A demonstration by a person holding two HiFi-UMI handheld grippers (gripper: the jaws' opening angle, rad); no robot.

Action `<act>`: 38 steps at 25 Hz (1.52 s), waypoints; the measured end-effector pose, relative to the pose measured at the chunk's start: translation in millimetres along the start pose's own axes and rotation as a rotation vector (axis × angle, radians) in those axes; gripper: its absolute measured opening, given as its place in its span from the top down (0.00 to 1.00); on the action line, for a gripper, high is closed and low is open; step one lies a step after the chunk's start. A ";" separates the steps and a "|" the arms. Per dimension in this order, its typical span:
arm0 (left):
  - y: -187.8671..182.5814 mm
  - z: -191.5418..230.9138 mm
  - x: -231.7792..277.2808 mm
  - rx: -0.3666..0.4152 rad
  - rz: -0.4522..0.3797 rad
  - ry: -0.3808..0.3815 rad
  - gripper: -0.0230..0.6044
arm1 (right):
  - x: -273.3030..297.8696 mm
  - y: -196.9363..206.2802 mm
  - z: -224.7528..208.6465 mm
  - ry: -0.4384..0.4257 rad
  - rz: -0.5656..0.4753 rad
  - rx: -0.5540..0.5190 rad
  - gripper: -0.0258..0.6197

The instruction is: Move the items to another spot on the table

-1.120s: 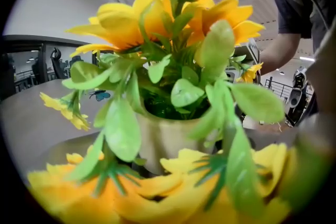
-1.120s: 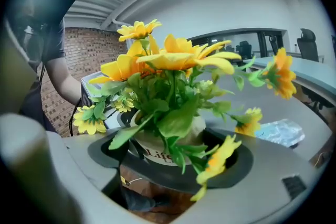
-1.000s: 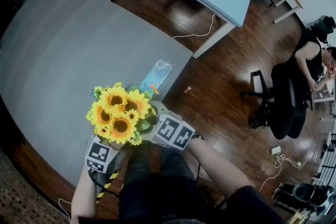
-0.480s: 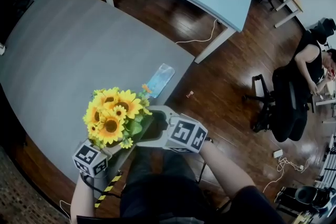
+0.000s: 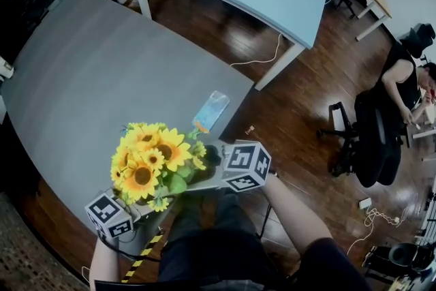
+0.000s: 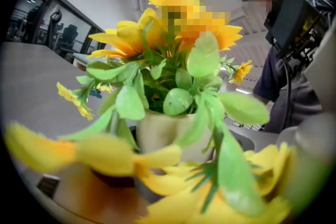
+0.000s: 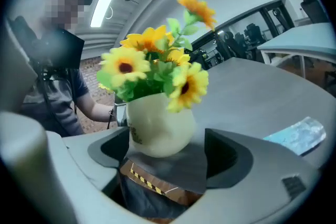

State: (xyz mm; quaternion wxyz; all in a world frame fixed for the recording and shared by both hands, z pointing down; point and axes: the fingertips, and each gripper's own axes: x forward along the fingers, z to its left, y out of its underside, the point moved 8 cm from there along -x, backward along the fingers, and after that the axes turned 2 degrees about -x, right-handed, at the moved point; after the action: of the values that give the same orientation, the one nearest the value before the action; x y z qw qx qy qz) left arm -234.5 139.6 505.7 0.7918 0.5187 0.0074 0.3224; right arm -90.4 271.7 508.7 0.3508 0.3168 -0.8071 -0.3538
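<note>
From where I stood, the cream ceramic vase [image 7: 157,126] of yellow artificial sunflowers [image 5: 151,161] sat on the near corner of the broad grey table [image 5: 102,71], low and left of centre in the head view. It looked to be resting on the tabletop and not in the air, with a shadow pooled under its base.

The right gripper [image 7: 170,157] had its jaws spread wide round the vase. The belly of the vase lay close to the jaw at the left of the right gripper view, and open table showed between it and the other jaw, so nothing was pinched. The left gripper [image 5: 133,204] pointed at the vase from the opposite side. Petals and leaves crowded its own view so thickly that I couldn't tell how its jaws stood, or whether they touched anything.

A pale blue flat packet [image 5: 211,110] lay higher up, near the table's right edge, well apart from both grippers.

I judged the job no more than partly done. The vase was either just set at this corner or about to be taken from it, and I couldn't say which. The packet seemed to be waiting its turn, and most of the tabletop beyond was free to receive either item.
</note>
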 end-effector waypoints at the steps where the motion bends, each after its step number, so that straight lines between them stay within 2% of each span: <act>1: -7.5 -4.4 -2.6 0.018 0.002 0.029 0.19 | -0.8 -7.3 3.3 -0.034 -0.006 0.000 0.25; 4: -29.3 -16.9 -12.0 0.067 -0.004 0.110 0.19 | -3.5 -28.5 20.0 -0.130 -0.016 -0.024 0.25; 6: -40.8 -22.4 -16.1 0.095 -0.009 0.149 0.19 | -6.3 -41.5 30.4 -0.148 -0.016 -0.063 0.25; 14: -95.5 -27.4 -23.9 0.148 -0.101 0.187 0.19 | -30.7 -96.9 47.6 -0.067 -0.117 -0.180 0.24; 20: -133.9 -38.8 -37.9 0.214 -0.146 0.234 0.19 | -43.6 -135.6 76.7 0.030 -0.135 -0.246 0.24; 23: -142.6 -52.9 -24.3 0.263 -0.129 0.265 0.19 | -62.0 -131.6 87.9 0.101 -0.125 -0.261 0.23; 29: -141.9 -74.9 34.0 0.301 -0.082 0.380 0.19 | -114.5 -96.4 89.9 0.222 -0.162 -0.227 0.22; 35: -152.1 -122.7 104.5 0.319 -0.024 0.437 0.19 | -194.3 -60.3 94.2 0.287 -0.267 -0.207 0.22; 38: -155.2 -157.6 150.3 0.362 0.027 0.448 0.19 | -243.7 -33.8 95.1 0.306 -0.281 -0.200 0.22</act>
State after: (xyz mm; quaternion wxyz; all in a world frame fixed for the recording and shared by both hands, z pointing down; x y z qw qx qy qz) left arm -92.0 306.8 353.2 0.6608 0.5674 0.2326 0.4327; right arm -21.8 471.4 350.6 0.4460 0.4397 -0.6534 -0.4252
